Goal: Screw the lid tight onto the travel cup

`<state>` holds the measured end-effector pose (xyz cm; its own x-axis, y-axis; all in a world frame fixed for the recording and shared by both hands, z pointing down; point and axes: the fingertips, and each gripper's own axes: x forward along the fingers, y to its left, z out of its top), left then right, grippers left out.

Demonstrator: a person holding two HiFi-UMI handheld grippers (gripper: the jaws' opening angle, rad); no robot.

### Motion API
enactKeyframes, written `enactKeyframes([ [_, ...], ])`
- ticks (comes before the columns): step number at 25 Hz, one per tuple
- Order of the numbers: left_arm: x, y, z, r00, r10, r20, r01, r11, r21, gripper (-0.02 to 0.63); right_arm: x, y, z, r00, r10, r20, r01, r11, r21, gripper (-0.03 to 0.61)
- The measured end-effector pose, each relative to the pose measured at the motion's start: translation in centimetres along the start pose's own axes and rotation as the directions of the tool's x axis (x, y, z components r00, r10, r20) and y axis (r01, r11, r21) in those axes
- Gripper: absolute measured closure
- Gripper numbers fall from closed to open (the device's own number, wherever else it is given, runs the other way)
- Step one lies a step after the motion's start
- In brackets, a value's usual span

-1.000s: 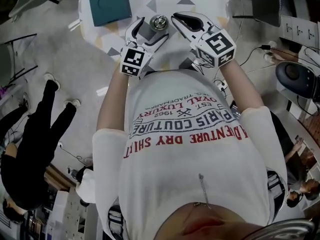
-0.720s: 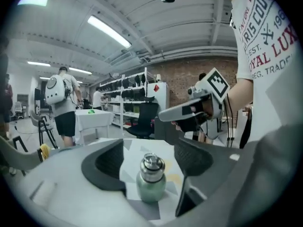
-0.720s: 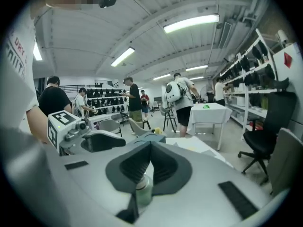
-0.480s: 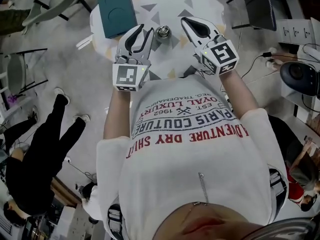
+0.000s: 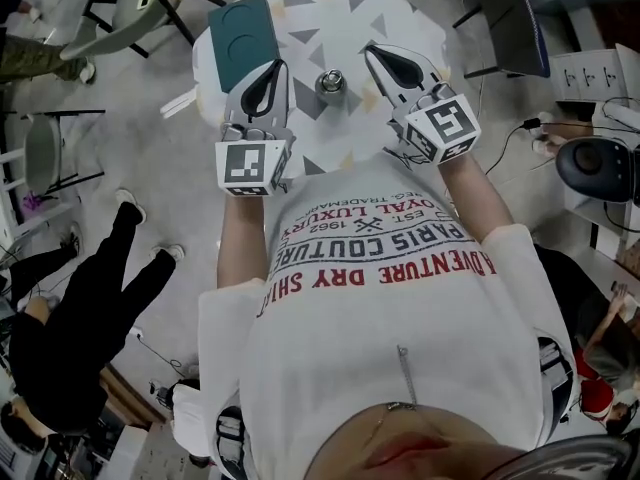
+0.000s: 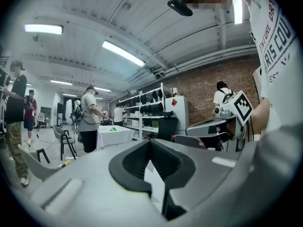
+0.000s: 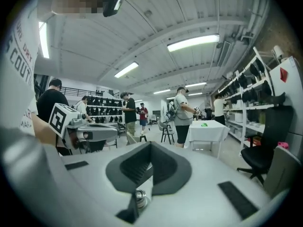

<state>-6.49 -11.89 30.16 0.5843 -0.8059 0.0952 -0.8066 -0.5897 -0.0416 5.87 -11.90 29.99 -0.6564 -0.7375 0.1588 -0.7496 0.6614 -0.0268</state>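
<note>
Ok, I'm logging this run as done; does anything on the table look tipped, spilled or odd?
Nothing stands out. The travel cup stands upright on the table, no spill, the teal box flat nearby. The left gripper and right gripper are shut and empty.

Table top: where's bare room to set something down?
Bare table beyond the travel cup, between the teal box and the far right rim. Left side is crowded by the box; left gripper and right gripper hide the near part.
</note>
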Motion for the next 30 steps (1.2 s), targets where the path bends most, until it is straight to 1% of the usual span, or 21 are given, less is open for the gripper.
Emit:
enactKeyframes([
  [3,0.1,-0.3,0.2,1.000,-0.023,0.001,0.023,1.000,0.002,0.603,0.2,0.1,0.4,1.000,0.001,0.005,-0.001,1.000,-0.017,0.569],
  [7,0.0,-0.3,0.2,1.000,-0.017,-0.014,0.017,1.000,-0.005,0.603,0.3,0.3,0.3,1.000,0.010,0.000,-0.010,1.000,-0.026,0.569],
  [9,0.0,-0.3,0.4,1.000,-0.018,-0.007,0.018,1.000,-0.002,0.603,0.3,0.4,0.2,1.000,0.012,-0.003,-0.012,0.999,-0.030,0.569],
  [14,0.2,0.1,0.6,1.000,-0.008,0.000,0.008,0.999,-0.034,0.603,0.4,0.2,0.1,1.000,-0.003,0.005,0.003,1.000,-0.023,0.569],
  [22,0.2,0.0,1.4,1.000,-0.011,0.009,0.011,1.000,-0.014,0.603,0.5,0.0,0.2,1.000,-0.001,0.000,0.001,1.000,-0.018,0.569],
  [26,0.3,0.3,1.5,1.000,0.004,-0.012,-0.004,1.000,-0.010,0.603,0.6,-0.1,0.2,1.000,0.000,0.004,0.000,1.000,-0.020,0.571],
  [30,0.3,0.0,1.2,1.000,0.000,-0.018,-0.001,1.000,-0.005,0.603,0.4,-0.3,0.4,1.000,-0.019,0.017,0.019,1.000,-0.016,0.571],
])
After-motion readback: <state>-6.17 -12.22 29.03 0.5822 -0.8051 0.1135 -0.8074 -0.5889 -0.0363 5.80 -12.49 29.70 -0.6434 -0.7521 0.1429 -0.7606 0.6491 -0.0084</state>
